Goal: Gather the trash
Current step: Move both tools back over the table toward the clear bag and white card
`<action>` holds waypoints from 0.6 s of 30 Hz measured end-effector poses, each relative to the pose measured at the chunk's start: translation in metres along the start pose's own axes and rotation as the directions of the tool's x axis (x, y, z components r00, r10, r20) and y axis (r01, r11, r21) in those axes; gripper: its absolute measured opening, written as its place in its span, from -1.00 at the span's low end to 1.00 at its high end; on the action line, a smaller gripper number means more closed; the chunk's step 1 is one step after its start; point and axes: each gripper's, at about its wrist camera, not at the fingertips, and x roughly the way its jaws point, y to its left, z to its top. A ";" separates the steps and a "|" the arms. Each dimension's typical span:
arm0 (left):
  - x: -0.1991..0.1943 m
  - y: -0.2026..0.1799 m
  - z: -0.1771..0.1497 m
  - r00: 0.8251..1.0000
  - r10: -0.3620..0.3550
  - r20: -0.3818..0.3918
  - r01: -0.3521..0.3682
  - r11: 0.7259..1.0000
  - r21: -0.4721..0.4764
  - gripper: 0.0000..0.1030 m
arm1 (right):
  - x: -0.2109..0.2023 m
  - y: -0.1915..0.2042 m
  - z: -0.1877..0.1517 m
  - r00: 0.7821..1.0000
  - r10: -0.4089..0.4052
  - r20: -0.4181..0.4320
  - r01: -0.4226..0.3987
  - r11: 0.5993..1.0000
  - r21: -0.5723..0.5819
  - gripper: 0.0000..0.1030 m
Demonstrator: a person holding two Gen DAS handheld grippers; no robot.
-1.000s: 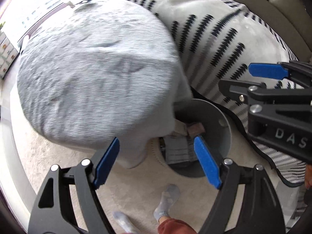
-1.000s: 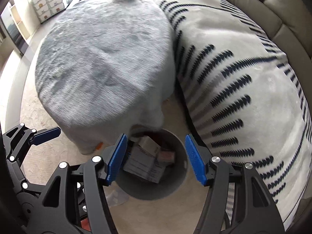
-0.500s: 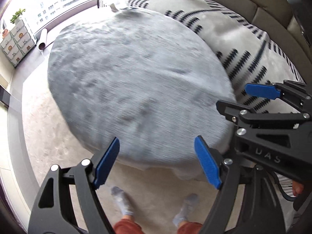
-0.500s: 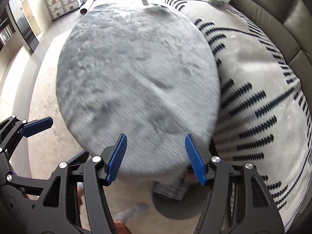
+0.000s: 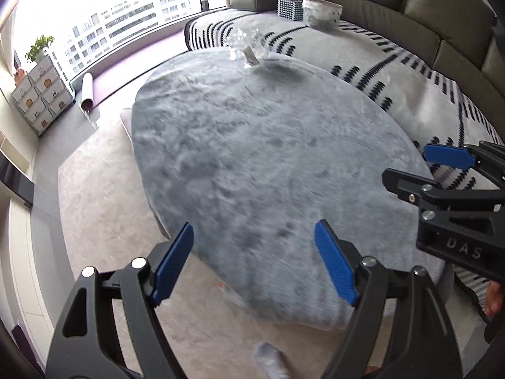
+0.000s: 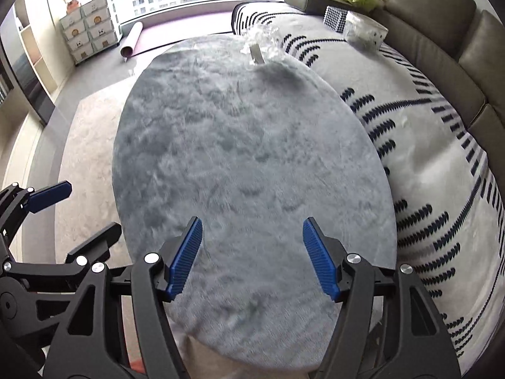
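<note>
A crumpled clear plastic wrapper [image 5: 249,47] [image 6: 262,44] lies at the far end of the oval table with the grey fluffy cover [image 5: 252,145] [image 6: 240,145]. My left gripper [image 5: 254,230] hangs open above the table's near end with nothing between its blue pads. My right gripper [image 6: 252,221] is beside it, its jaws opening and nothing between them. Each gripper shows at the edge of the other's view: the right gripper [image 5: 448,158] and the left gripper [image 6: 47,195]. The wrapper is far ahead of both. No trash bin is in sight.
A sofa with a white blanket with dark stripes [image 6: 419,145] runs along the table's right side, with a checked box [image 5: 290,8] and a plastic-wrapped pack [image 5: 322,12] on it. Beige carpet [image 5: 104,195] lies left. A rolled mat [image 6: 132,42] and drawers [image 6: 91,28] stand by the window. A person's socked foot [image 5: 271,360] is below.
Both grippers rose and swung away from the grey bin onto the table top. The bin with its trash dropped out of view, and the wrapper at the far end came into view.
</note>
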 end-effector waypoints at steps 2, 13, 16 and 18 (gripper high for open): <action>0.003 0.011 0.012 1.000 0.003 0.009 -0.003 1.000 -0.005 0.53 | 0.004 0.005 0.014 1.000 0.001 0.009 -0.001 1.000 -0.007 0.24; 0.046 0.040 0.100 0.998 0.046 0.035 -0.046 0.999 -0.021 0.53 | 0.051 -0.008 0.093 0.999 0.014 0.030 -0.012 0.997 -0.075 0.24; 0.065 0.038 0.124 0.998 0.051 0.045 -0.050 0.998 -0.029 0.53 | 0.065 -0.020 0.118 0.999 0.018 0.046 -0.014 0.996 -0.086 0.22; 0.075 0.038 0.140 0.997 0.052 0.061 -0.051 0.998 -0.029 0.53 | 0.074 -0.028 0.135 0.998 0.015 0.056 -0.010 0.995 -0.095 0.19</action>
